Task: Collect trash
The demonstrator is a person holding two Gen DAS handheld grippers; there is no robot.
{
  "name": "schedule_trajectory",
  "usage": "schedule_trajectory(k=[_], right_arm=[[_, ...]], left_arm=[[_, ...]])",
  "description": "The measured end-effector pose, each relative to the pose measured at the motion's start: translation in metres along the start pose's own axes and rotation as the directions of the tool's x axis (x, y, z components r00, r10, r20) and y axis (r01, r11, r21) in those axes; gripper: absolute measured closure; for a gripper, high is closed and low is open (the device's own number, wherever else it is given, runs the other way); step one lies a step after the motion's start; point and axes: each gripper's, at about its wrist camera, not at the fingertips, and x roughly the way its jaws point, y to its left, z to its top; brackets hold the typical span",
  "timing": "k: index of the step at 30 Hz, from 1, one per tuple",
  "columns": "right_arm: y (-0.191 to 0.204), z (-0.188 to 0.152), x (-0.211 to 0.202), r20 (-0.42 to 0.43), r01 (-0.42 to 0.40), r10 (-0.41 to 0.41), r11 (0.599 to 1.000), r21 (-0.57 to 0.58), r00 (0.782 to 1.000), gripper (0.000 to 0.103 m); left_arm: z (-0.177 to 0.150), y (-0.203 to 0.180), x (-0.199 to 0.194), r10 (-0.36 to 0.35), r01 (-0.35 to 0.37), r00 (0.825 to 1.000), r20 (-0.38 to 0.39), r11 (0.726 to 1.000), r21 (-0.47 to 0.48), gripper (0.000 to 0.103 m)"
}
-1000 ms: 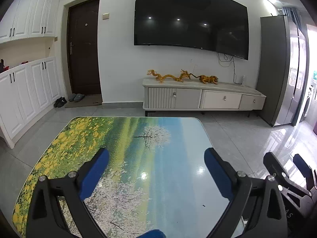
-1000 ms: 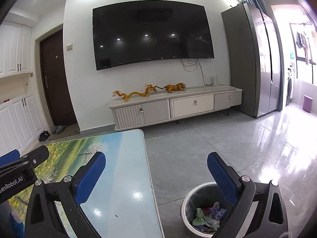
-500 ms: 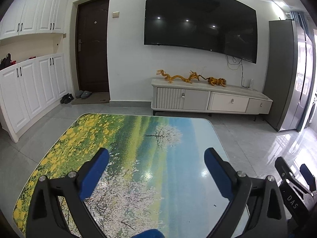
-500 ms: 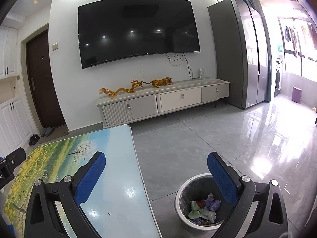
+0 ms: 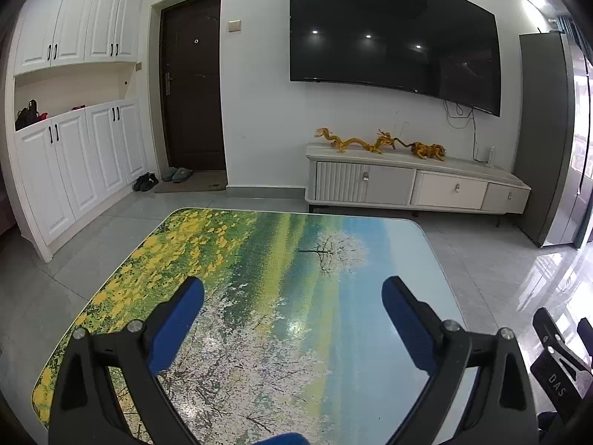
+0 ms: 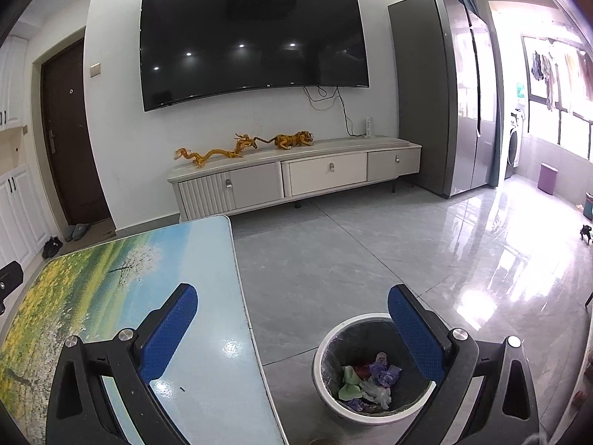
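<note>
A white-rimmed trash bin with a dark liner stands on the floor right of the table and holds several crumpled scraps of trash in green, purple and red. My right gripper is open and empty, spanning the table's right edge and the bin. My left gripper is open and empty above the landscape-printed table. No trash shows on the table top. The right gripper's body shows at the lower right of the left wrist view.
A TV cabinet with golden figurines stands against the far wall under a wall TV. A grey fridge is at the right. White cupboards and a dark door are at the left. Shoes lie near the door.
Both views have swung: the left gripper's view turned left, showing more cupboards; the right gripper's view turned right, showing more floor and bin. Both grippers stayed open.
</note>
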Motion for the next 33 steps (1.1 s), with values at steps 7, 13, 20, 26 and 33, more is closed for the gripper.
schedule_trajectory(k=[7, 13, 20, 26, 33], right_arm=[[-0.008, 0.0, 0.003, -0.016, 0.028, -0.028, 1.0, 0.012, 0.999, 0.0], [-0.011, -0.001, 0.005, -0.021, 0.042, -0.041, 0.999, 0.02, 0.999, 0.0], [-0.014, -0.001, 0.005, -0.029, 0.054, -0.053, 0.998, 0.025, 0.998, 0.0], [-0.018, 0.0, 0.006, -0.031, 0.058, -0.058, 0.998, 0.031, 0.998, 0.0], [-0.021, 0.002, 0.005, -0.03, 0.067, -0.066, 0.997, 0.033, 0.997, 0.0]], left_arm=[[-0.002, 0.005, 0.004, 0.024, -0.024, 1.0, -0.007, 1.0, 0.001, 0.006], [-0.006, 0.008, 0.009, 0.036, -0.035, 0.999, -0.019, 0.999, 0.009, 0.006], [-0.01, 0.018, 0.019, 0.06, -0.06, 0.997, -0.04, 0.998, -0.001, 0.006], [-0.011, 0.027, 0.024, 0.091, -0.092, 0.995, -0.047, 0.996, -0.015, 0.006], [-0.012, 0.025, 0.022, 0.073, -0.073, 0.996, -0.046, 0.997, -0.009, 0.006]])
